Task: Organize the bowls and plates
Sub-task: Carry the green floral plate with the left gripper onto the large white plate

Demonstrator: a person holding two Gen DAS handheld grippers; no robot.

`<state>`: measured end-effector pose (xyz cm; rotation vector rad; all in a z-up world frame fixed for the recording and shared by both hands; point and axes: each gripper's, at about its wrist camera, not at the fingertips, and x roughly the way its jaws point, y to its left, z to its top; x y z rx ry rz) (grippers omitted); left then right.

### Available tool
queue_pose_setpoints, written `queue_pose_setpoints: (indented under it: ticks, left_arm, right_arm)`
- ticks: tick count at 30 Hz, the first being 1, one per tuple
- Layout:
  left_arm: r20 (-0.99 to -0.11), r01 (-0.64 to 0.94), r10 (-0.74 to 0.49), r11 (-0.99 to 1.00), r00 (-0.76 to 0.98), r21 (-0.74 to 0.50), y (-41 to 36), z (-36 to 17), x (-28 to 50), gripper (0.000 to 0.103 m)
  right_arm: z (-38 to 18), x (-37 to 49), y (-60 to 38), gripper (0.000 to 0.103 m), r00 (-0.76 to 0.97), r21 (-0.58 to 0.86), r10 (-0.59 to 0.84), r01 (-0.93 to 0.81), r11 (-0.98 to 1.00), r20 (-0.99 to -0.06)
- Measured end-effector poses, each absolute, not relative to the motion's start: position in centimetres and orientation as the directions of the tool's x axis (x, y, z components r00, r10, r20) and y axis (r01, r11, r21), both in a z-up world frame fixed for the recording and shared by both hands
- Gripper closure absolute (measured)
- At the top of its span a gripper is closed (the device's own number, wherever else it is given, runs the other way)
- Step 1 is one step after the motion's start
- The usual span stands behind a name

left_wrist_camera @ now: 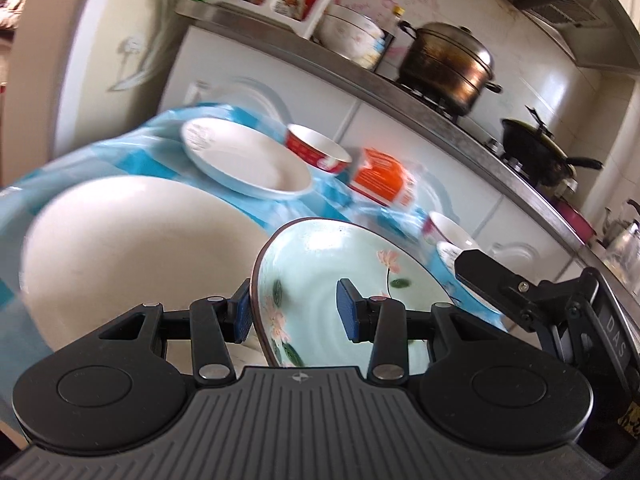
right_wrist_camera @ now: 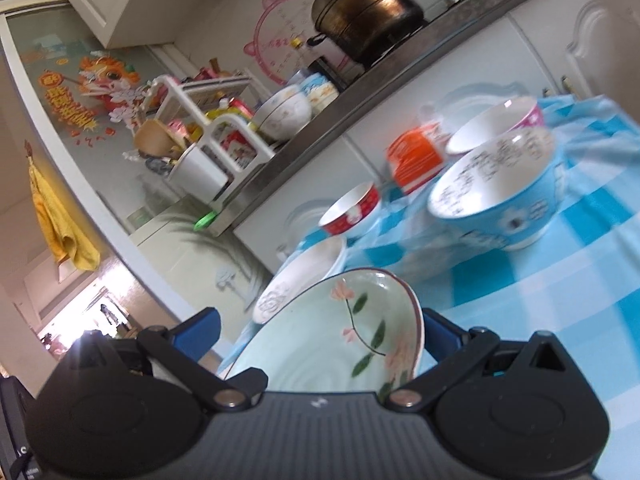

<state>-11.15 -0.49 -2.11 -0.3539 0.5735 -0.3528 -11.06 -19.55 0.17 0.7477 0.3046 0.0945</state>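
A pale green plate with painted flowers (left_wrist_camera: 340, 280) is tilted between both grippers. My left gripper (left_wrist_camera: 296, 312) stands open around its left rim: one blue pad is outside the rim, the other over the plate's inside. My right gripper (right_wrist_camera: 320, 332) is open, its pads astride the same plate (right_wrist_camera: 340, 336). A large white plate (left_wrist_camera: 132, 248) lies at the left. A white plate with a blue rim (left_wrist_camera: 248, 160) and a red bowl (left_wrist_camera: 316, 148) sit farther back. A blue bowl with writing (right_wrist_camera: 500, 192) and a pink-rimmed bowl (right_wrist_camera: 492, 120) stand to the right.
The table has a blue and white checked cloth (right_wrist_camera: 560, 280). An orange packet (left_wrist_camera: 384, 176) lies behind the plates. White cabinets (left_wrist_camera: 400, 128) and a steel counter with a steamer pot (left_wrist_camera: 444, 64), a black wok (left_wrist_camera: 536, 152) and a dish rack (right_wrist_camera: 208, 128) are close behind.
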Motion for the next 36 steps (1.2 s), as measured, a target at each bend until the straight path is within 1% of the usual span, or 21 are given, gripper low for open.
queue_pose_setpoints:
  ticks: [11, 18, 24, 36]
  left_arm:
    - [-0.476, 0.097, -0.3, 0.909, 0.827, -0.405, 3.9, -1.9, -9.8, 0.057]
    - [-0.489, 0.044, -0.257, 0.913, 0.834, -0.405, 5.8, -2.2, -9.2, 0.057]
    - [-0.508, 0.023, -0.25, 0.911, 0.824, -0.411, 6.5, -2.8, -8.7, 0.058]
    - [-0.499, 0.019, -0.23, 0.92, 0.835, -0.392, 6.8, -2.8, -8.5, 0.057]
  right_arm:
    - [0.2, -7.2, -14.5, 0.0, 0.926, 0.662, 0.29, -0.061, 0.747, -0.242]
    - [-0.1, -5.3, -12.3, 0.0, 0.91, 0.647, 0.326, -0.09, 0.758, -0.256]
    - [-0.8, -4.3, -11.1, 0.0, 0.9, 0.624, 0.331, -0.09, 0.777, -0.283]
    - [-1.0, -3.9, -10.0, 0.0, 0.891, 0.539, 0.318, -0.101, 0.836, -0.325]
